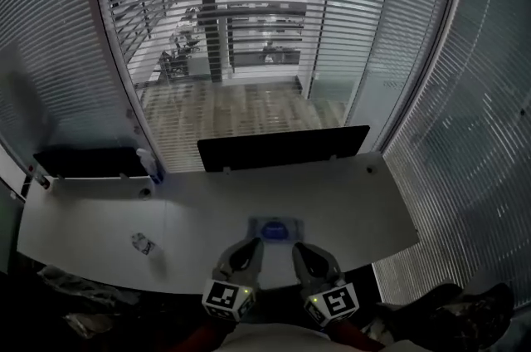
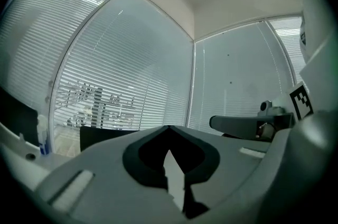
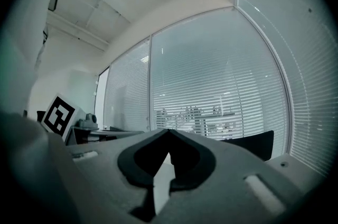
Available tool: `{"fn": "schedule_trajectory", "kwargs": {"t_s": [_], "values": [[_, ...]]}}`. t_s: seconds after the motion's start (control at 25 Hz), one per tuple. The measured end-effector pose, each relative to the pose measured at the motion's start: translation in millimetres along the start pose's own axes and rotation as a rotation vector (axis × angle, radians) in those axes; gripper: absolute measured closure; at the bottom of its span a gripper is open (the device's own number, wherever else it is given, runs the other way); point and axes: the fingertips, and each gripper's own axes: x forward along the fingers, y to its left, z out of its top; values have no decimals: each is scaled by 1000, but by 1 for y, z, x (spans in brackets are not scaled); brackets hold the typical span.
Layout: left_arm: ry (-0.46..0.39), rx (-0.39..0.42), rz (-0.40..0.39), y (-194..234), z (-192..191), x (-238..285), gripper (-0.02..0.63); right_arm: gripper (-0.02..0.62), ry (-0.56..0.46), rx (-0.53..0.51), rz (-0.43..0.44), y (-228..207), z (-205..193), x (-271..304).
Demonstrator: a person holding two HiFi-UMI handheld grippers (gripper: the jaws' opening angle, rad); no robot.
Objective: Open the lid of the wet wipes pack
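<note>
Wet wipes pack (image 1: 272, 231): a pale, flat, soft packet with a blue oval lid on top. It lies on the white counter (image 1: 348, 209) close to the front edge, just ahead of both grippers and roughly between them. The left gripper (image 1: 252, 242) and the right gripper (image 1: 298, 247) each have their grey fingers pressed together with nothing between them, and their tips stop just short of the packet. The lid seems to be down, so opening has not begun.

To do this step well, I judge that one gripper should pin the soft body flat. The other should part its fingers a little, catch the lid's lip and swing it up about the hinge. Which side the lip is on is too small to tell.

A small crumpled wrapper (image 1: 143, 243) lies well off to the left. A clear bottle with a blue cap (image 1: 150, 166) and a long black screen (image 1: 282, 148) stand at the back. None of these blocks the way.
</note>
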Motion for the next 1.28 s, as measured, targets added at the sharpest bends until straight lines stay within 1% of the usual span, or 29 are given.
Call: {"fn": "schedule_trajectory", "kwargs": {"t_s": [0.24,0.48,0.64,0.72,0.84,0.92,1.04,1.12,1.28], "values": [[-4,-18,-25,38,4,22,604,595,10,1,-9,1,1,53],[-8,-28,-35,57,13,33,604,595,15,-16,-6,3,1,79],[3,-49,-48,69,-1,42,604,595,3,-23,-14,-1,-8,94],[2,-46,-45,72,1,45,604,595,9,-26,-17,-4,-10,97],[19,-66,-55,72,13,49,604,595,31,-37,-10,-5,-1,104],[30,-67,-50,76,6,51,604,595,38,-39,-3,-7,-3,108],[37,-39,-27,82,-9,57,604,595,35,-30,2,-17,-16,114],[44,-35,-23,81,-10,63,604,595,28,-30,7,-25,-18,117],[62,-44,0,78,-4,74,604,595,24,-28,14,-40,-8,123]]}}
